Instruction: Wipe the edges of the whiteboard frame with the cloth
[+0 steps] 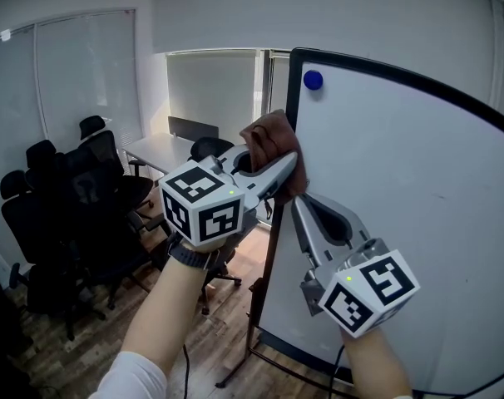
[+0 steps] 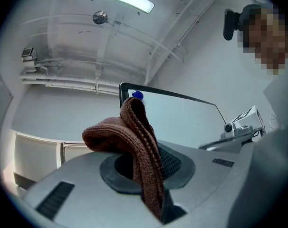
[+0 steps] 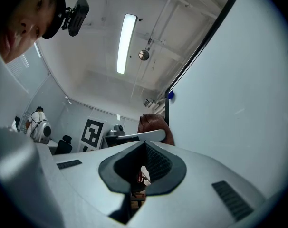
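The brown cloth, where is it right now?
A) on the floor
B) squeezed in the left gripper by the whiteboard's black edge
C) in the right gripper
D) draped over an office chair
B: the left gripper view shows the cloth pinched between the left gripper's jaws, and the head view shows it at the whiteboard frame.

Both forearms reach forward and up, the left gripper (image 1: 287,169) with its jaws clamped on the cloth (image 1: 269,138), the right gripper (image 1: 297,210) just below, jaws together and empty.
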The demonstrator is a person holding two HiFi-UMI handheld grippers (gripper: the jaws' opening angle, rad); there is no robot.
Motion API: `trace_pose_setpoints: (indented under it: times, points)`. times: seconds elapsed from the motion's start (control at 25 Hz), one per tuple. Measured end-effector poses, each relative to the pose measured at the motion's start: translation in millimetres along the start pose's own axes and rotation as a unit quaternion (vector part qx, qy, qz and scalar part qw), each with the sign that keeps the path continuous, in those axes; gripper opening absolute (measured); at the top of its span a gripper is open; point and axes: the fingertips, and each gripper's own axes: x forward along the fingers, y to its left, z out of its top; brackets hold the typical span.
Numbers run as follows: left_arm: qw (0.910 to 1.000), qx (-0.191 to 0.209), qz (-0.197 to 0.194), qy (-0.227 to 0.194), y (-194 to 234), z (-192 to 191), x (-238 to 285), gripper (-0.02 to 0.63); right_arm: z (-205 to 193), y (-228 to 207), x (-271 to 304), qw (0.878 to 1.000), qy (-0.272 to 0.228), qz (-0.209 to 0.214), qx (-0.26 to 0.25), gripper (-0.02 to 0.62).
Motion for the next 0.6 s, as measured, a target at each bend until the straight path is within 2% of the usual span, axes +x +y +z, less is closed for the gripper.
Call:
trace_pose_setpoints:
  times: [0.12,0.32,0.6]
  points:
    - [0.9999,-0.010,0.006,0.000,-1.6,-10.6,-1.7,0.064,-2.5,-2.3,-1.0,1.000,0.007,0.004,0.008,0.002]
    - [0.9998,-0.019,0.009,-0.004,-23.0,-57.7,-17.7,0.064,-41.4,3.5,-24.9,1.000,0.018,0.008,0.023,0.002]
    - [0.9991,-0.037,0.022,-0.005,-29.4,-108.5,-36.4,0.064,-87.3,10.0,-33.8,0.998,0.044,0.009,0.034,0.002]
